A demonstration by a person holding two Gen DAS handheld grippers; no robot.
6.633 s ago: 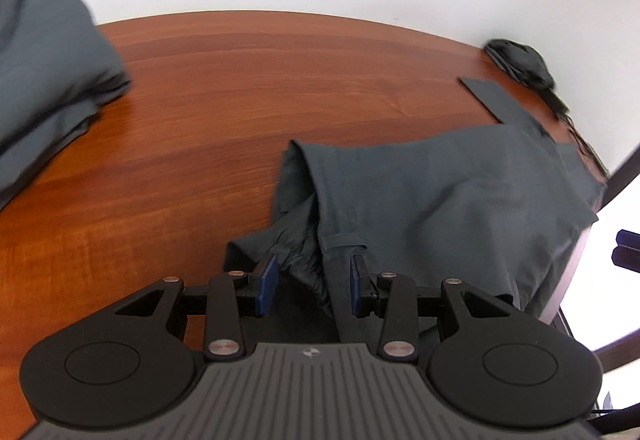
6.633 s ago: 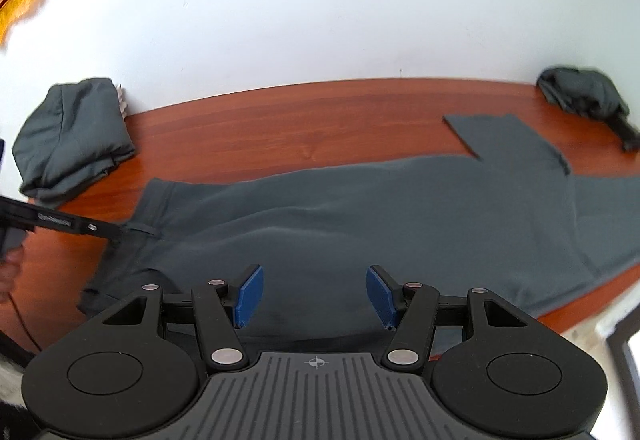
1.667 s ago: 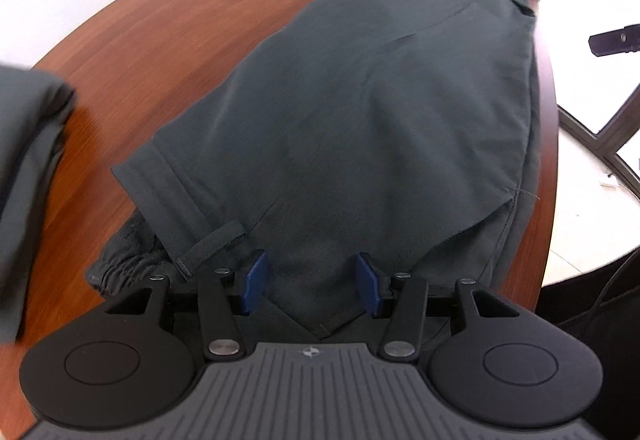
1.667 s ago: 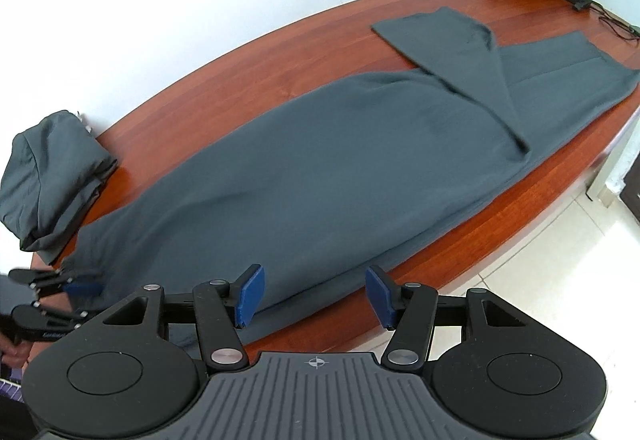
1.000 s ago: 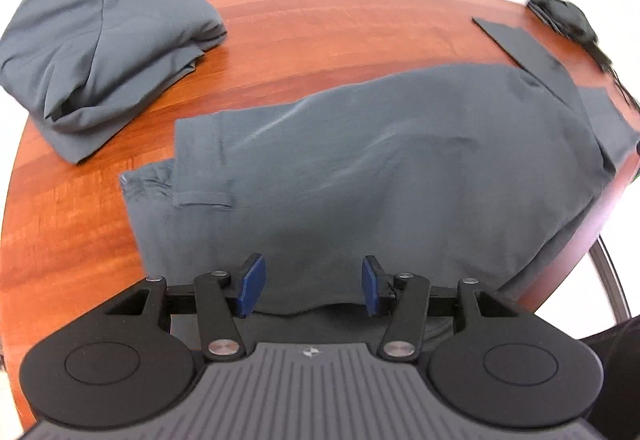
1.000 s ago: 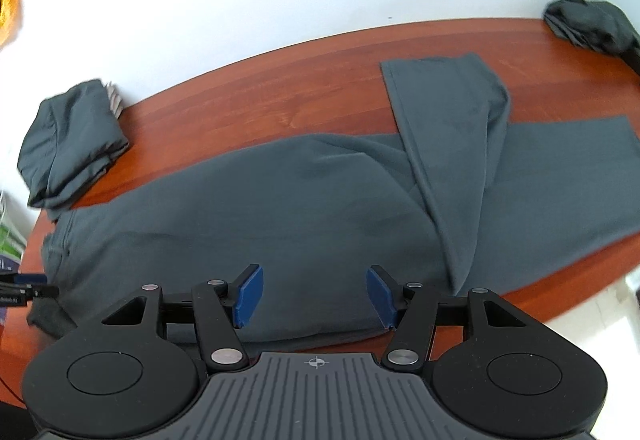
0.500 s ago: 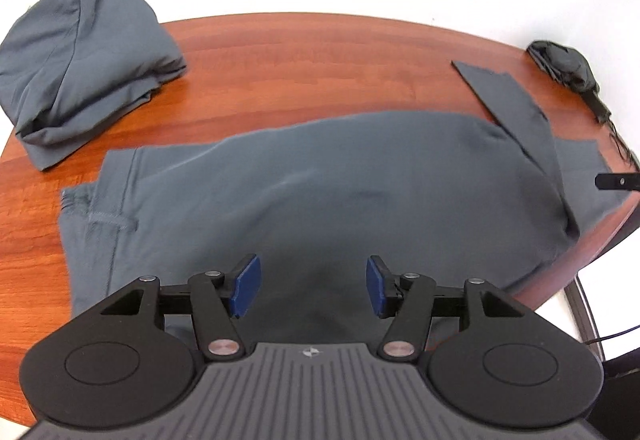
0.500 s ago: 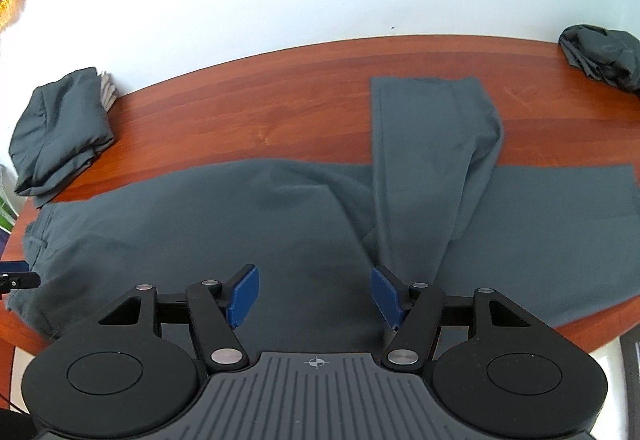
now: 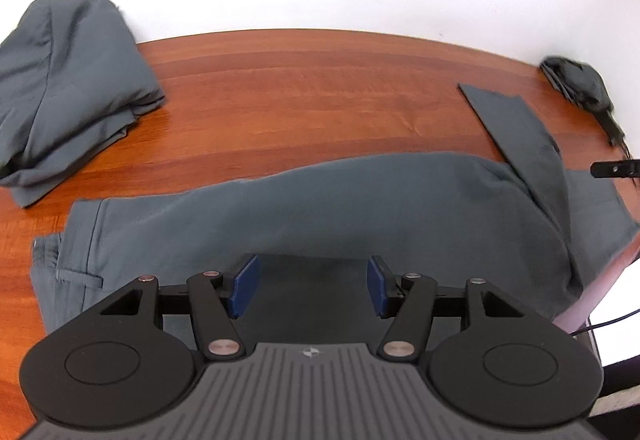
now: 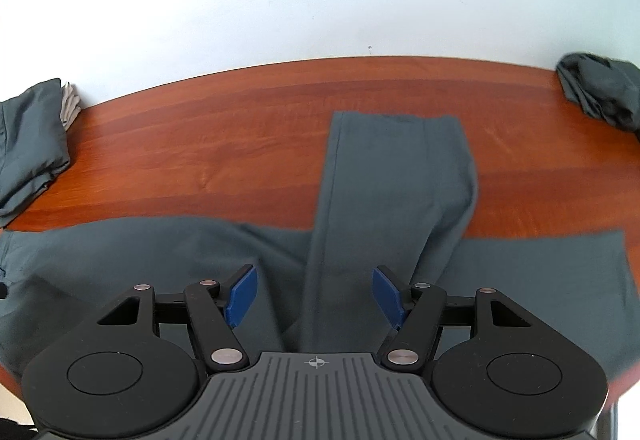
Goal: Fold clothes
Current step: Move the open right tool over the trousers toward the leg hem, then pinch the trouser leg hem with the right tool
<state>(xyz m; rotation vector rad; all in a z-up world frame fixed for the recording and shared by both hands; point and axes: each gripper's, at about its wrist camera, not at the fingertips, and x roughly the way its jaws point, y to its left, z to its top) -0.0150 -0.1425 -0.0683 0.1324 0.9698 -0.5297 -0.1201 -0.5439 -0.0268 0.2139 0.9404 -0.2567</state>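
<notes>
Dark grey trousers (image 9: 320,208) lie lengthwise on the red-brown wooden table (image 9: 300,88), waistband (image 9: 80,236) at the left. One leg (image 10: 392,176) is turned up across the table toward the wall, while the other leg (image 10: 540,268) runs on to the right. My left gripper (image 9: 312,288) hovers over the trousers' near edge, its jaws opening with nothing between the blue pads (image 9: 244,286). My right gripper (image 10: 316,292) is open above the base of the turned-up leg, gripping nothing. Its black tip (image 9: 612,170) shows at the right of the left wrist view.
A folded grey garment (image 9: 68,80) sits at the table's far left against the white wall, also visible as a grey garment (image 10: 28,144) in the right wrist view. A crumpled dark garment (image 10: 600,92) lies at the far right corner. The table edge (image 9: 600,280) drops off on the right.
Both grippers slid rightward along the trousers. The waistband drifted to the left edge of the left view, the turned-up leg came to the centre of the right view, and both jaws widened slightly.
</notes>
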